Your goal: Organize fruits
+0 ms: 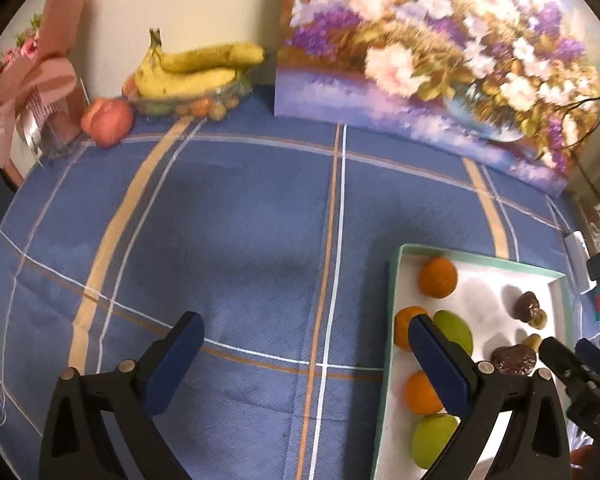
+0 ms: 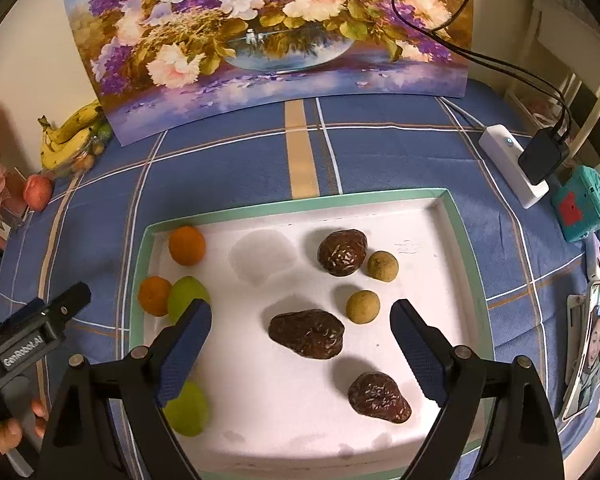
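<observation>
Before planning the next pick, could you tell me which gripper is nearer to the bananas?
Left. The left gripper hangs open over the tablecloth, facing the bananas at the far wall; the right gripper hangs open over the tray, farther away.

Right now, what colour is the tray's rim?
Mint green, around a white inside; the tray shows best in the right wrist view.

We see a tabletop (image 2: 380, 148) under a blue plaid cloth, a flower painting (image 2: 276, 36) leaning on the cream wall (image 1: 188, 4) behind it, a white power strip (image 2: 508, 164) at its right edge, all in warm light.
</observation>
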Available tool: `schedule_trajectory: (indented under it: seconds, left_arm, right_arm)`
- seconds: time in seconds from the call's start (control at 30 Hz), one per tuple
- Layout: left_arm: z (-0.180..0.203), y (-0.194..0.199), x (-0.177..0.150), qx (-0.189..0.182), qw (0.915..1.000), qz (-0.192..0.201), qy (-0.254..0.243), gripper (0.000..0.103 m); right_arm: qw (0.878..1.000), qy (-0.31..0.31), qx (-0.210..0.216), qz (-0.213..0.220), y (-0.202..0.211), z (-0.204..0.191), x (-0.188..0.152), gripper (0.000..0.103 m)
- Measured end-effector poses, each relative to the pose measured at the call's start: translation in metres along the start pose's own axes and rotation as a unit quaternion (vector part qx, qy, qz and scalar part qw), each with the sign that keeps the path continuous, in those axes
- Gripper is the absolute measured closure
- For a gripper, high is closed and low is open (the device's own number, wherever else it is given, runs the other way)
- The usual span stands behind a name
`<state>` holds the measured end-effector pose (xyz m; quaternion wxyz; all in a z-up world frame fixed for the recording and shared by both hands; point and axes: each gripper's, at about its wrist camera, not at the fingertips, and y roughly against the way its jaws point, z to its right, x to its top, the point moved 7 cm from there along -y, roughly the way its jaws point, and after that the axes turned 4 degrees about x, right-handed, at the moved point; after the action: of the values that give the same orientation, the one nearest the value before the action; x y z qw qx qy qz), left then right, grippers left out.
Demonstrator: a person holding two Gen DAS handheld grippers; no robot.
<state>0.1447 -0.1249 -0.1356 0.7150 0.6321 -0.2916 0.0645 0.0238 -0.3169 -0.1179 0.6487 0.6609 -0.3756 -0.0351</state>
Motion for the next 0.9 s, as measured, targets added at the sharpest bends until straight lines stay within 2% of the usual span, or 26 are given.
schedule_trajectory:
  seconds: [0.07,0.2,0.27,0.4,0.5,0.63,0.77,0.9]
  left_arm:
    - [0.000,0.009,0.001,0.004,0.9999,0.013,-0.004,0.000]
    - [-0.008,0.023,0.001,0.046,0.9986,0.022,-0.016,0.000]
    - [-0.012,0.030,-0.002,0.044,0.9985,0.029,-0.013,0.000]
    - [-0.026,0.041,-0.009,0.077,0.9968,0.023,0.000,0.000]
    - [-0.028,0.051,-0.016,0.095,0.9951,0.022,-0.013,0.000]
    - [-0.023,0.065,-0.026,0.096,0.9944,0.018,-0.038,0.000]
    - [-0.025,0.081,-0.036,0.080,0.9959,0.018,-0.037,0.000]
    - [-0.034,0.093,-0.051,0.084,0.9955,0.018,-0.039,0.000]
  right_arm:
    - [1.000,0.004,-0.003,-0.001,0.002,-0.003,-0.003,0.012]
    - [1.000,0.011,-0.015,-0.007,0.005,-0.006,-0.011,0.012]
    - [1.000,0.012,-0.017,-0.010,0.006,-0.007,-0.016,0.012]
    - [1.000,0.012,-0.023,-0.010,0.010,-0.009,-0.025,0.012]
    - [1.000,0.014,-0.027,-0.006,0.014,-0.011,-0.030,0.012]
    - [1.000,0.016,-0.025,0.001,0.022,-0.015,-0.038,0.012]
    - [0.999,0.022,-0.029,0.012,0.033,-0.019,-0.049,0.012]
    - [0.999,0.029,-0.033,0.019,0.042,-0.022,-0.060,0.012]
